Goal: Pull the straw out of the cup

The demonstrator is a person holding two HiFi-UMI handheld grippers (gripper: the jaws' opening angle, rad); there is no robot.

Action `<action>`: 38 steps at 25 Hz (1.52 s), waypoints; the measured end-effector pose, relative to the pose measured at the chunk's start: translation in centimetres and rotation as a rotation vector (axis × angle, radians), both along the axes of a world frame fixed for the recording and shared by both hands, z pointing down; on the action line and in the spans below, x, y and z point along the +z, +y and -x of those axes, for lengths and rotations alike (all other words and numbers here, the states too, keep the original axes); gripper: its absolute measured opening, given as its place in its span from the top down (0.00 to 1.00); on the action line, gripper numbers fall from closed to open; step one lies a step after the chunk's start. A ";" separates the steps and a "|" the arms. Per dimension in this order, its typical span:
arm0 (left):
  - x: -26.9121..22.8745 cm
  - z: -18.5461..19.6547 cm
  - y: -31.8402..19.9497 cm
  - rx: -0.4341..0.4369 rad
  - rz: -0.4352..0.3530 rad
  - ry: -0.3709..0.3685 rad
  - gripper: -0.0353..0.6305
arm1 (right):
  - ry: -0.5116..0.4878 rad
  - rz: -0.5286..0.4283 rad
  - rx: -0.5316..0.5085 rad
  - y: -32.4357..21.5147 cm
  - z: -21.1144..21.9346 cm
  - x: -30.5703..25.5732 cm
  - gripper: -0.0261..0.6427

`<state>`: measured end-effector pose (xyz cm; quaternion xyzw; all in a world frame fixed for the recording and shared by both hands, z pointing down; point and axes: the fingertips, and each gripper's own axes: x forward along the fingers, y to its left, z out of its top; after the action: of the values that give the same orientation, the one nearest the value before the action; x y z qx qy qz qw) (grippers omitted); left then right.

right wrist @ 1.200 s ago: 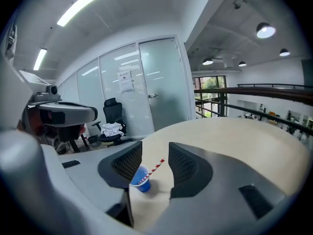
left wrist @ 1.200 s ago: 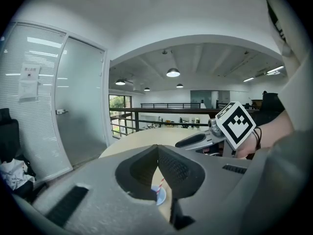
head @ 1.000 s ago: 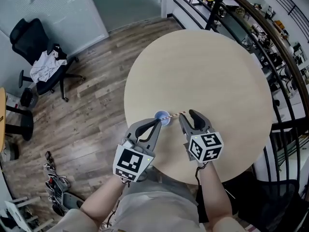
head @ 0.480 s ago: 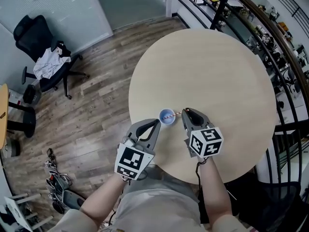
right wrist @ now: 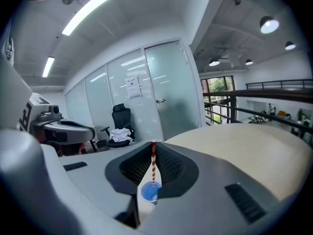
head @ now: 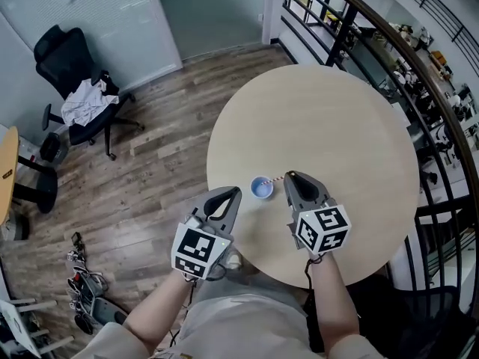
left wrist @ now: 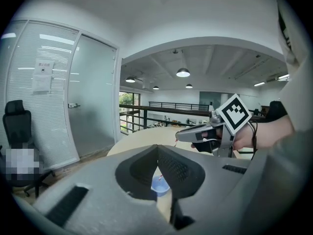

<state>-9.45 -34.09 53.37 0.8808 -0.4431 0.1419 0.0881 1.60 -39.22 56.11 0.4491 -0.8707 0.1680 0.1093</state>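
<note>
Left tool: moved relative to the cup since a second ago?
Yes. The left tool has backed off the blue cup toward the table's near edge; earlier its tips sat at the rim.

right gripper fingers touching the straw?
Touching. The right gripper view shows the right gripper, its fingers having just been closing, pinching the straw at its top end, above the cup.

Foot of straw (right wrist: 153,163), perhaps inside cup (right wrist: 149,192)
</note>
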 end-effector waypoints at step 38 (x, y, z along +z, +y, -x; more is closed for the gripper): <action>-27.1 -2.1 11.2 0.046 -0.447 0.136 0.93 | -0.054 -0.531 0.041 19.2 -9.1 -32.0 0.91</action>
<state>-7.37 -22.88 26.29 0.8958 -0.4364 -0.0177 -0.0828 10.72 -20.03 24.11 0.4749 -0.8776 -0.0523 -0.0390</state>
